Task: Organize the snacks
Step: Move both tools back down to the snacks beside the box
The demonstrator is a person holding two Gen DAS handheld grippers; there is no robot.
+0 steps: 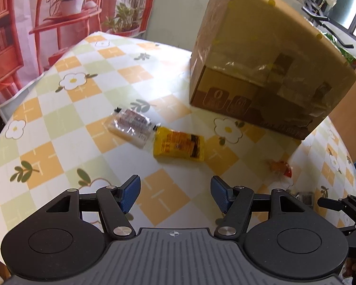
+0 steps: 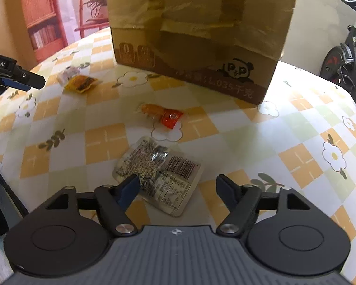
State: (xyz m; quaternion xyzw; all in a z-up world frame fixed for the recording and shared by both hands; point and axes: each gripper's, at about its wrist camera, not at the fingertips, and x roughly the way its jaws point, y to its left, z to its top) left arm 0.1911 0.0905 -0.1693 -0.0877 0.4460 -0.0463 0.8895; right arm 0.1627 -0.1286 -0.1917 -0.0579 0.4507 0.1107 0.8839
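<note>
Snack packets (image 2: pixel 157 173) lie scattered before cardboard box (image 2: pixel 197 35) on tablecloth (image 2: pixel 296 130).

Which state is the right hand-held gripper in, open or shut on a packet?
Open. The right hand-held gripper has its fingers spread apart over the clear printed plastic snack packet on the checked tablecloth, neither pad pressing it.

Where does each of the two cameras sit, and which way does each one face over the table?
Left wrist: sits on the left gripper, looking down and forward at the yellow packet and clear packet; its open blue-padded fingers show, empty.
Right wrist: sits on the right gripper, looking down at the clear labelled packet; its open fingers show, the left gripper at the left edge.
Shared: the cardboard box, the orange packet, the yellow packet and the checked tablecloth.
</note>
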